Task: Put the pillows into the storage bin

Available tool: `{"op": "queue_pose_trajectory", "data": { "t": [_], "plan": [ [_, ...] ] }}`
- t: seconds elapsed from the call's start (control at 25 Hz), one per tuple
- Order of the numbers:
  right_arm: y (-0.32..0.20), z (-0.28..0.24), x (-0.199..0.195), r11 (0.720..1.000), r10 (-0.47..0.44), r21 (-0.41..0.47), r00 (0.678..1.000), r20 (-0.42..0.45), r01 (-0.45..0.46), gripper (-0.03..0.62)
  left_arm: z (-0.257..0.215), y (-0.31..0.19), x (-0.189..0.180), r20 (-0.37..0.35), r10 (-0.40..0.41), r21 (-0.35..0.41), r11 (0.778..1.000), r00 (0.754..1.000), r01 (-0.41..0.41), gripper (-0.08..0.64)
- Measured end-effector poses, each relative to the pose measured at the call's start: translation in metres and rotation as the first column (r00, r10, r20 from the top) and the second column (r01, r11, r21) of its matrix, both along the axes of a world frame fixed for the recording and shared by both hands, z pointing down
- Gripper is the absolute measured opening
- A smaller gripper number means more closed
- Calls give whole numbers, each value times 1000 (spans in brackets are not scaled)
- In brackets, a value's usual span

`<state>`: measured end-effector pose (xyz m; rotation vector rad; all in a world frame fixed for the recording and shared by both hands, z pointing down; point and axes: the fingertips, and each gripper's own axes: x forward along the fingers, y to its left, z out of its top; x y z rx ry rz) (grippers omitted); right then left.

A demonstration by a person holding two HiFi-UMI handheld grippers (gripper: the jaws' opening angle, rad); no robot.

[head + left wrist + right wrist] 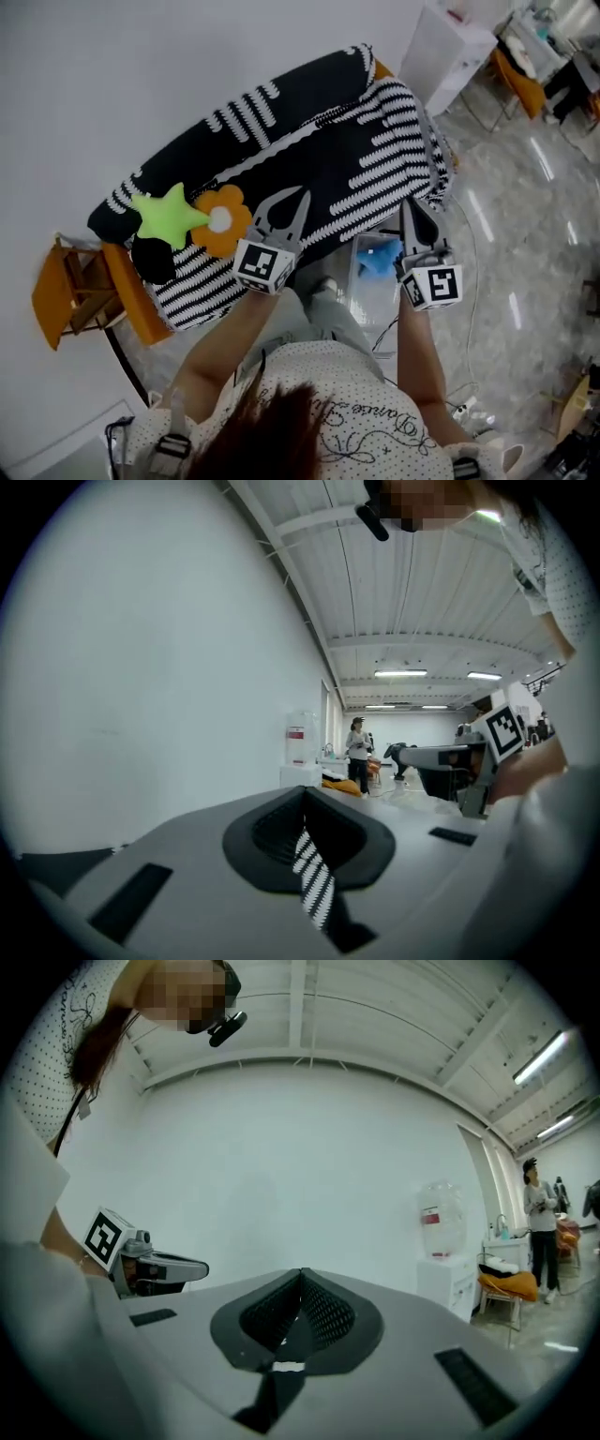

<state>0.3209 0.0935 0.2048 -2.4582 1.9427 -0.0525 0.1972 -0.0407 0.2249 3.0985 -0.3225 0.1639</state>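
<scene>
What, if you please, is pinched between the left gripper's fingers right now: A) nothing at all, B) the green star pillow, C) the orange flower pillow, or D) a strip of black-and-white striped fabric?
D: the left gripper view shows the left gripper with its fingers shut on a strip of black-and-white striped fabric, while in the head view the green star pillow and the orange flower pillow lie off to its left, ungripped.
</scene>
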Motion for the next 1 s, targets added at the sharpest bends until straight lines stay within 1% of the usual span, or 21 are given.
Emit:
{"op": "queue_pose_trajectory", "data": {
  "t": [0.08, 0.16, 0.24, 0.28, 0.4, 0.52, 0.56, 0.68, 0.76, 0.88, 1.0],
  "plan": [
    [-18, -7, -13, 998, -63, 2, 998, -6, 63, 12, -11, -13, -22, -14, -66, 6, 998, 998, 66, 5],
    [-39, -13, -32, 991, -134, 12, 991, -4, 134, 12, -19, -26, -49, -23, -136, 18, 990, 990, 137, 5],
    [-61, -20, -55, 976, -214, 24, 977, -4, 215, 12, -25, -37, -79, -32, -212, 30, 977, 977, 213, 5],
    [-74, -23, -69, 965, -260, 31, 965, -8, 261, 12, -29, -43, -97, -41, -254, 35, 966, 966, 256, 5],
    [-113, -36, -117, 918, -392, 57, 919, -29, 393, 12, -42, -58, -155, -69, -375, 49, 924, 924, 379, 5],
    [-144, -47, -174, 879, -470, 83, 883, -26, 470, 12, -48, -75, -216, -79, -441, 60, 893, 894, 446, 5],
    [-154, -50, -197, 861, -502, 87, 865, -22, 501, 12, -49, -79, -242, -78, -472, 61, 877, 878, 476, 5],
    [-186, -55, -269, 795, -600, 89, 800, -27, 600, 12, -49, -90, -321, -77, -581, 48, 810, 811, 585, 5],
    [-199, -56, -313, 767, -636, 91, 771, -24, 635, 12, -47, -92, -371, -71, -627, 38, 775, 776, 630, 5],
    [-208, -56, -378, 733, -675, 102, 738, -23, 673, 12, -44, -87, -441, -63, -676, 39, 733, 734, 679, 5],
    [-214, -57, -438, 710, -698, 108, 716, -30, 696, 12, -38, -86, -505, -57, -709, 31, 702, 703, 711, 5]
  ]
}}
